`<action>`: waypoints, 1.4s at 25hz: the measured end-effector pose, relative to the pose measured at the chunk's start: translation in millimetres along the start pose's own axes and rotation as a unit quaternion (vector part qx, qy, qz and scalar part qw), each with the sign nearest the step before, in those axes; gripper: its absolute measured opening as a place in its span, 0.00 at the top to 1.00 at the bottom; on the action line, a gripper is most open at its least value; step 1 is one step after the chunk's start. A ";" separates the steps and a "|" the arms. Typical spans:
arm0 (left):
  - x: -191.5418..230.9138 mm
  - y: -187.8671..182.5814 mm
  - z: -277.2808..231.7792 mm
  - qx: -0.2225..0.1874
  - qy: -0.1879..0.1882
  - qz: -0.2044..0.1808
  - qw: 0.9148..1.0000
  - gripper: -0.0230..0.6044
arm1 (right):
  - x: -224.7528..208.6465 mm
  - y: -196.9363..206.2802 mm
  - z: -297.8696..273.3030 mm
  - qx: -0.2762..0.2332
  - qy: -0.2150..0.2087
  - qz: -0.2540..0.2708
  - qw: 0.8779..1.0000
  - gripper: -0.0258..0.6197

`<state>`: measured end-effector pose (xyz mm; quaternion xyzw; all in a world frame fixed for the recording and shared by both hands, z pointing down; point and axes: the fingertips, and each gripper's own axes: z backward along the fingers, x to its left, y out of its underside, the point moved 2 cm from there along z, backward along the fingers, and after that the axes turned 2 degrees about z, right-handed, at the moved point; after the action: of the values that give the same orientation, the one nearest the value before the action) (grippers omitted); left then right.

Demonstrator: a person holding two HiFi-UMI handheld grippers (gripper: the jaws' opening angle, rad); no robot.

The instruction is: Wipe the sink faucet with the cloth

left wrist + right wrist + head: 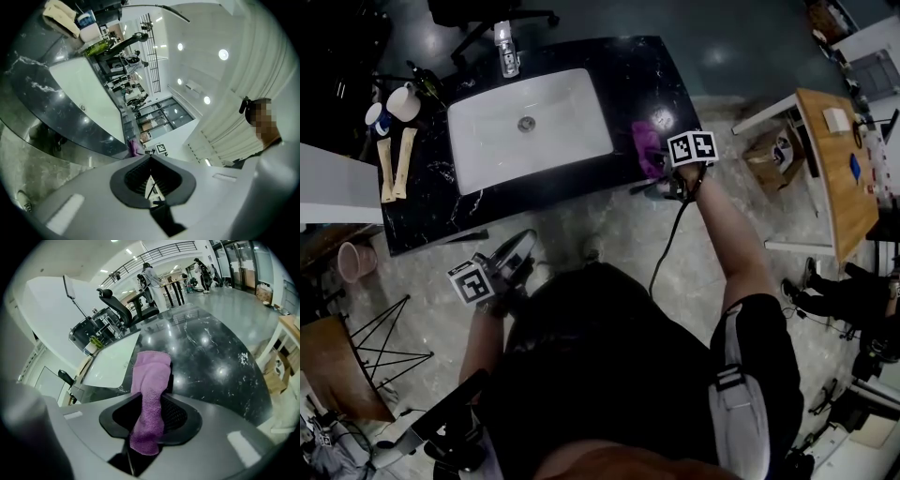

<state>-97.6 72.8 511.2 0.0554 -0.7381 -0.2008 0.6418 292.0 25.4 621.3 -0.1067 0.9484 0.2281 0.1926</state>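
The chrome faucet (507, 52) stands at the far rim of the white sink (487, 150), set in a black marble counter (619, 75). A purple cloth (645, 145) lies on the counter right of the sink. My right gripper (657, 166) points down at it. In the right gripper view the cloth (151, 376) runs as a folded strip between the jaws of the right gripper (150, 397) and out onto the marble, with a dark gap beside it. My left gripper (520, 246) hangs in front of the counter, below its edge, its jaws (150, 159) together and empty.
Two mugs (398, 101) and two tan packets (394, 161) sit at the counter's left end. A wooden table (839, 159) and a cardboard box (778, 155) stand to the right, a pink bucket (354, 261) lower left, an office chair (487, 14) behind the sink.
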 end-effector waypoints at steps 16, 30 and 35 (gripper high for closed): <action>-13.8 8.8 -19.3 0.033 0.028 -0.035 0.998 0.96 | 206.4 12.2 108.8 -0.286 -0.229 0.034 0.930 0.94; -35.6 17.3 -21.9 0.088 0.029 -0.129 0.987 0.96 | 309.8 113.4 44.9 -0.125 -0.291 0.155 0.936 0.94; -32.2 17.2 -18.3 0.081 0.027 -0.127 0.988 0.96 | 306.9 107.5 42.5 -0.123 -0.297 0.136 0.937 0.94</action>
<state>-71.4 95.3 489.5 0.2059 -0.7215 -0.2187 0.6239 -2.9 104.2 501.3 0.0727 0.8180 0.3885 0.4178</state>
